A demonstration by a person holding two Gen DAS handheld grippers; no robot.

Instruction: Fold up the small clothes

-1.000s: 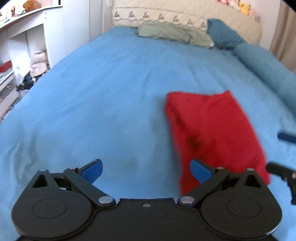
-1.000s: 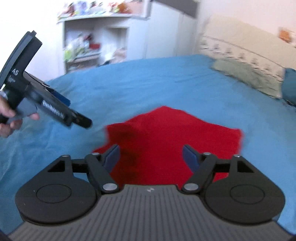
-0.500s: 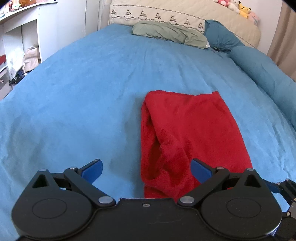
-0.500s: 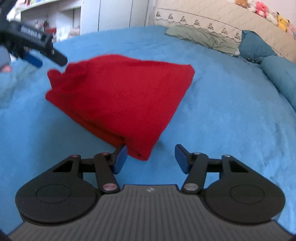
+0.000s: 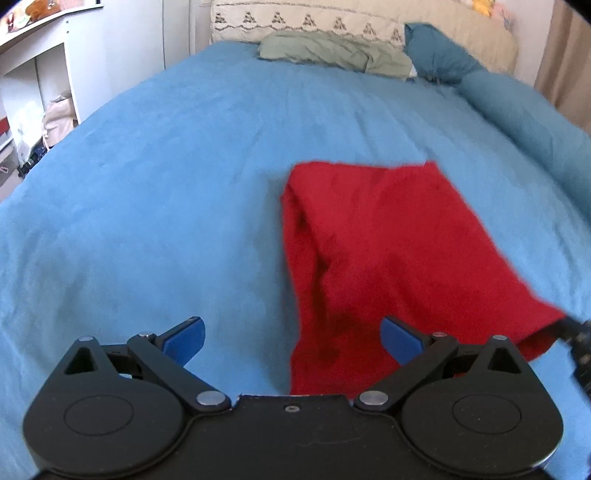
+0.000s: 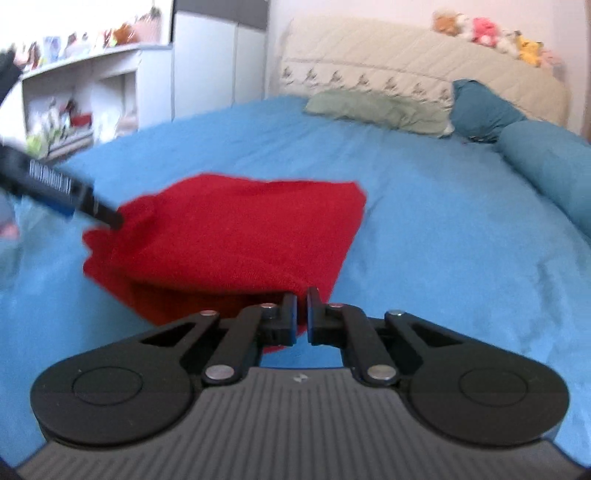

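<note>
Cloth: red cloth (image 5: 388, 251) lies on the blue bed cover, right of the middle in the left wrist view; it is folded over, with a thick doubled edge along its left side and a flat far edge.
Bed: bed (image 5: 166, 184) with a blue cover fills both views, smooth apart from soft creases.
Left gripper: left gripper (image 5: 291, 338) hangs just above the near left part of the red cloth, jaws spread wide; its right blue pad sits over the cloth and its left blue pad over bare cover, neither pressing on anything. From the right wrist view its dark tip (image 6: 107, 218) shows at the cloth's far left corner.
Right gripper: right gripper (image 6: 302, 314) has its jaws pressed together on the near right corner of the red cloth, which rises a little towards the pinch. In the left wrist view that corner is drawn out to a point at the right edge, where a blurred black part meets it.
Pillows: green pillow (image 6: 376, 110) lies at the far end of the bed, with a teal pillow (image 6: 480, 110) just to its right and a long teal bolster (image 5: 524, 118) along the right side.
Headboard: cream quilted headboard (image 6: 406, 62) stands behind the pillows, soft toys (image 6: 484, 31) along its top.
Shelves: white shelves (image 6: 74, 107) with small things stand far left, beside the bed.
</note>
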